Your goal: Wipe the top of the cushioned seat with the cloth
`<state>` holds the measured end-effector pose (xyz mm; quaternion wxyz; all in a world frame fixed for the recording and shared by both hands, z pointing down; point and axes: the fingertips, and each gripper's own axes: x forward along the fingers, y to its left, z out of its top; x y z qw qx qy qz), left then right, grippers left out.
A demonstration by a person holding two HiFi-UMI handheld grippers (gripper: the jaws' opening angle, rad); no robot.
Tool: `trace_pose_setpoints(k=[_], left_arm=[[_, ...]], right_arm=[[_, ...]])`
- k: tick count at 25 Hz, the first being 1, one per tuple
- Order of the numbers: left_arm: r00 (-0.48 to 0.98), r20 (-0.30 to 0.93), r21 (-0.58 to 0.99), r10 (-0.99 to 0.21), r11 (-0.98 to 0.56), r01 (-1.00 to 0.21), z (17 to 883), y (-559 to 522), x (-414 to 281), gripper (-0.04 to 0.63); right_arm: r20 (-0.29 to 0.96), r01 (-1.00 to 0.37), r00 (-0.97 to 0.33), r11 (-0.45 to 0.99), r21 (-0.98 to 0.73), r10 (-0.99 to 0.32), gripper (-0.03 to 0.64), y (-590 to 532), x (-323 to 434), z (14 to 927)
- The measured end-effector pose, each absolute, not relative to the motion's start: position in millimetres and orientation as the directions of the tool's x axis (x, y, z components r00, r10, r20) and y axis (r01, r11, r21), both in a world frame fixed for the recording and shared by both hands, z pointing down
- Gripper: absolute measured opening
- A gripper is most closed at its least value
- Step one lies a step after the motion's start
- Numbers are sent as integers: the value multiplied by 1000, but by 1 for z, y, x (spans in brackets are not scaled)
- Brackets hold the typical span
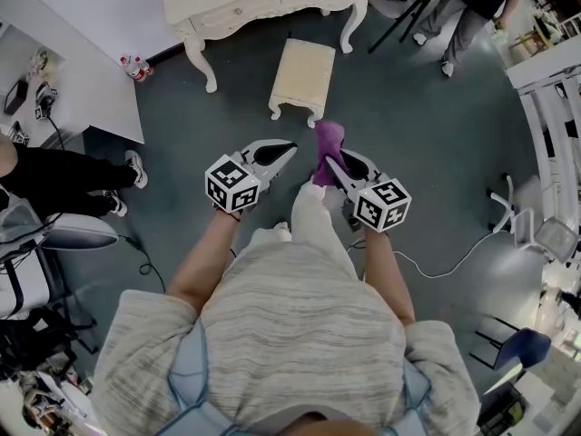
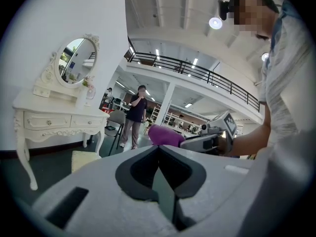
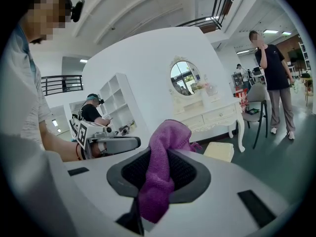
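The cushioned seat (image 1: 304,75) is a small cream stool on the grey floor, a little ahead of both grippers; it also shows low in the left gripper view (image 2: 85,159) and the right gripper view (image 3: 219,151). My right gripper (image 1: 325,160) is shut on a purple cloth (image 1: 327,145), which bunches out past its jaws (image 3: 165,154) and hangs in the air short of the seat. My left gripper (image 1: 290,149) is beside it to the left, shut with nothing in it (image 2: 159,148). Neither gripper touches the seat.
A white dressing table (image 1: 263,3) with an oval mirror (image 2: 78,62) stands just behind the seat. A person (image 1: 472,7) stands beside a chair (image 1: 408,3) at the back right. Someone sits at the left (image 1: 64,184). A cable (image 1: 436,266) lies on the floor.
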<state>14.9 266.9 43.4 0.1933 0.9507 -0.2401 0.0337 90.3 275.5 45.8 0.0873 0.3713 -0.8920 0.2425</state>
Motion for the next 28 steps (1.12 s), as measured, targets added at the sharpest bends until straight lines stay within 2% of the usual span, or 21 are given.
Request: trace_pose_setpoints(k=[15, 28], left_arm=[[868, 217, 360, -447, -790, -497, 74, 132, 52, 11], [847, 223, 350, -482, -772, -531, 93, 22, 80, 11]], right_arm=[[367, -664, -747, 647, -376, -554, 89, 127, 115, 78], [371, -625, -778, 685, -374, -507, 89, 15, 139, 95]])
